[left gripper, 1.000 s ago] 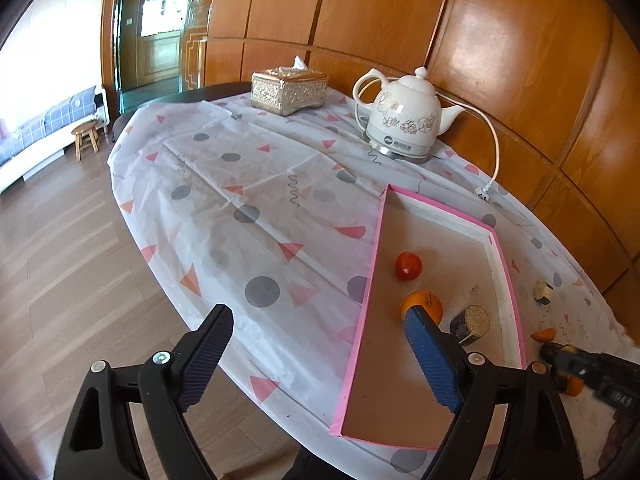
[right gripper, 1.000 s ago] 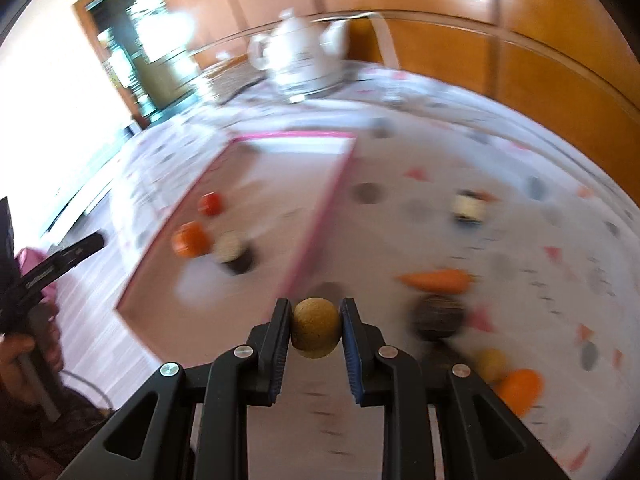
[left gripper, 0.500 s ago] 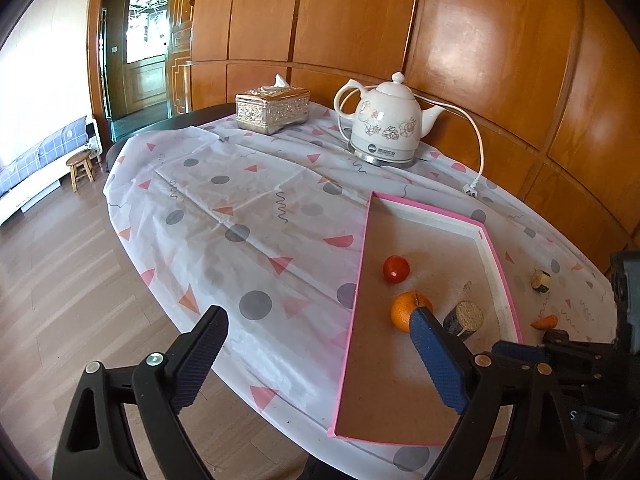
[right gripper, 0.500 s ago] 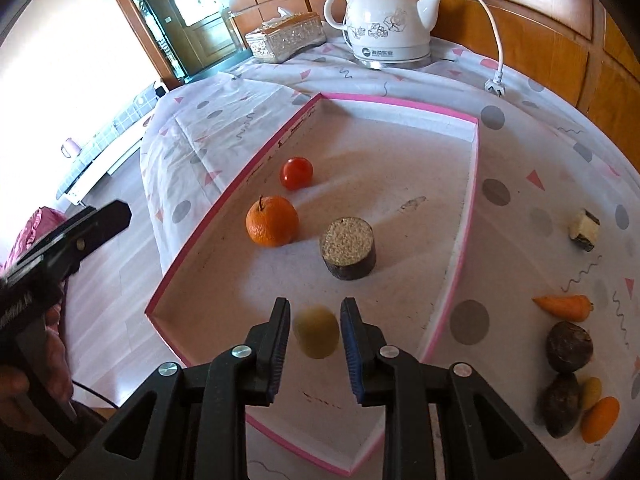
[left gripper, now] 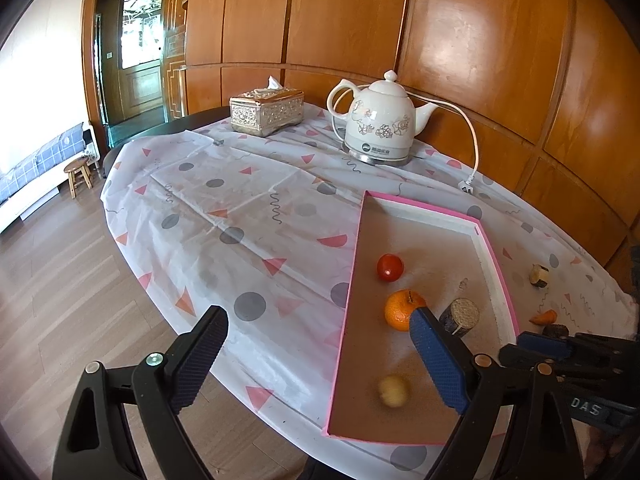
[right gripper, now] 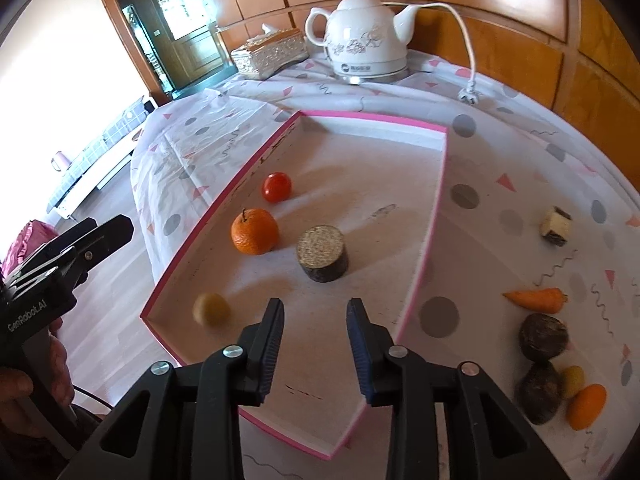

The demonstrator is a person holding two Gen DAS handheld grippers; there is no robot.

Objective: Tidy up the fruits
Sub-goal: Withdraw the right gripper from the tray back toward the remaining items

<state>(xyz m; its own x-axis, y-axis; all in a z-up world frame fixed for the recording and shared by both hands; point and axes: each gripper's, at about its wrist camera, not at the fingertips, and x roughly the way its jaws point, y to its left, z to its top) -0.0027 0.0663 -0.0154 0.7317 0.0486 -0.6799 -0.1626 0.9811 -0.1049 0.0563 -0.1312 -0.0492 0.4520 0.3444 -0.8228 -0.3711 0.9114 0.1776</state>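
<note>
A pink-rimmed tray [right gripper: 432,216] [left gripper: 346,320] on the table holds a tomato [right gripper: 277,187], an orange [right gripper: 254,231], a brown cut cylinder [right gripper: 322,254] and a small yellow fruit [right gripper: 211,309] [left gripper: 393,390] near its front left corner. My right gripper [right gripper: 315,308] hangs over the tray's near end. Its jaws are opening with nothing between them, and the yellow fruit lies to their left. My left gripper [left gripper: 318,320] stands wide open and empty over the table's edge, left of the tray.
Right of the tray lie a carrot [right gripper: 536,299], two dark round pieces [right gripper: 543,337], a small yellow fruit [right gripper: 573,380], an orange fruit [right gripper: 586,406] and a pale cube [right gripper: 556,226]. A white kettle [left gripper: 380,124] with cord and a tissue box [left gripper: 266,110] stand at the back.
My right gripper carried the yellow fruit over the tray and its jaws parted. The fruit dropped out and now lies in the tray to the left. The left gripper stays open.
</note>
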